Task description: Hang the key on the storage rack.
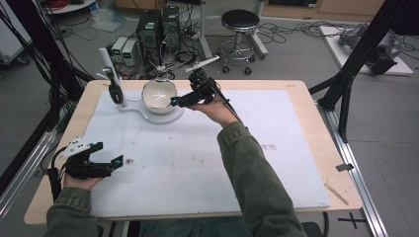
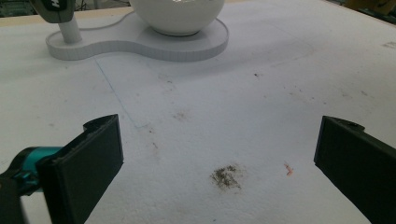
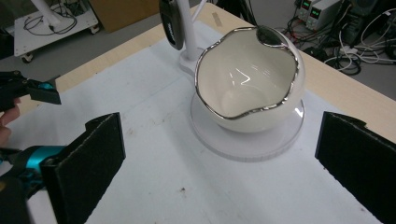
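Note:
A white bowl (image 1: 159, 95) with a wavy silver rim stands empty on a flat white base (image 1: 170, 117) at the back of the board. A dark handheld device (image 1: 115, 91) hangs on the base's white post, left of the bowl. My right gripper (image 1: 183, 90) hovers open just right of the bowl. Its own view looks down into the bowl (image 3: 247, 88) between the wide-apart jaws. My left gripper (image 1: 107, 153) rests open near the front left, over bare board. Its view shows the bowl's underside (image 2: 175, 16) and the base (image 2: 140, 44) far ahead.
A white foam board (image 1: 197, 158) covers most of the wooden table (image 1: 326, 148). A dark smudge (image 2: 226, 176) marks the board between the left jaws. Black frame struts (image 1: 356, 59) stand at the right, with cables, power supplies and a stool (image 1: 239, 29) behind the table.

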`<state>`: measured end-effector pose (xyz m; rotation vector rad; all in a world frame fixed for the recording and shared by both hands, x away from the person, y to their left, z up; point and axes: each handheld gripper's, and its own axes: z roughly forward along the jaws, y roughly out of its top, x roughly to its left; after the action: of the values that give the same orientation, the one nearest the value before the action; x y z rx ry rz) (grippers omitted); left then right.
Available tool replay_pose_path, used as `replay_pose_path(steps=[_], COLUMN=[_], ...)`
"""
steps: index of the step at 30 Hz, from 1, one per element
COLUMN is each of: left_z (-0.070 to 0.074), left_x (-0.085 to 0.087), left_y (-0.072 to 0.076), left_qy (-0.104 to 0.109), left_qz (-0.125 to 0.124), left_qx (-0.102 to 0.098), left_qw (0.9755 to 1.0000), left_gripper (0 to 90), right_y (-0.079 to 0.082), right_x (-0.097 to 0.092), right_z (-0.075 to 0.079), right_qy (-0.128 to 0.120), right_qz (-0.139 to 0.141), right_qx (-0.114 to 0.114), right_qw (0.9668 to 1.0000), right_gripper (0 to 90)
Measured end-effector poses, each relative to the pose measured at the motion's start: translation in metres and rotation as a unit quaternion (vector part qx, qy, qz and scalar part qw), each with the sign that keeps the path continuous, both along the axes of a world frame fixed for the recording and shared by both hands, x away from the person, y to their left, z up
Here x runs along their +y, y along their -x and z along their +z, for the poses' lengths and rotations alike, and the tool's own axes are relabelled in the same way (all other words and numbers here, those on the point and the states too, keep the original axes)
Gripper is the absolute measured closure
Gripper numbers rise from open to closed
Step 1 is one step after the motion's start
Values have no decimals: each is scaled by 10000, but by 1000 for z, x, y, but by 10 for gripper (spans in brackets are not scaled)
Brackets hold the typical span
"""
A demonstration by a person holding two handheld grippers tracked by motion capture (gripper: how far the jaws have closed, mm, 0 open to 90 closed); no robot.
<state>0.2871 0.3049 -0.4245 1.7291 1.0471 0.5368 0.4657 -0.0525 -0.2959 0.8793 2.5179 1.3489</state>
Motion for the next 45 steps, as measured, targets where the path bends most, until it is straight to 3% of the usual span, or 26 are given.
replay_pose_path(steps=[3,9,18,24,27,35,45], left_z=[0,0,0,0,0,0,0], left_x=[0,-2,-2,-2,-2,-3,-3], left_y=[0,0,1,1,1,1,1], left_qy=[-21,-57,-89,-122,-104,-136,-143], left_qz=[-2,-31,-20,-31,-14,-21,-17], left_qx=[9,42,14,22,18,19,13], left_qw=[10000,10000,10000,9999,9999,9999,9999], left_gripper=[17,18,17,17,17,18,18], right_y=[4,15,29,40,44,55,85], right_x=[-14,-38,-71,-94,-107,-133,-168], right_z=[-3,-11,-23,-32,-36,-51,-75], right_qy=[-99,-37,21,122,51,87,217], right_qz=[-14,-9,-62,-192,-275,-409,-626], right_qx=[43,196,214,219,201,335,290], right_qw=[9999,9998,9997,9995,9994,9986,9974], right_gripper=[5,5,5,5,5,5,5])
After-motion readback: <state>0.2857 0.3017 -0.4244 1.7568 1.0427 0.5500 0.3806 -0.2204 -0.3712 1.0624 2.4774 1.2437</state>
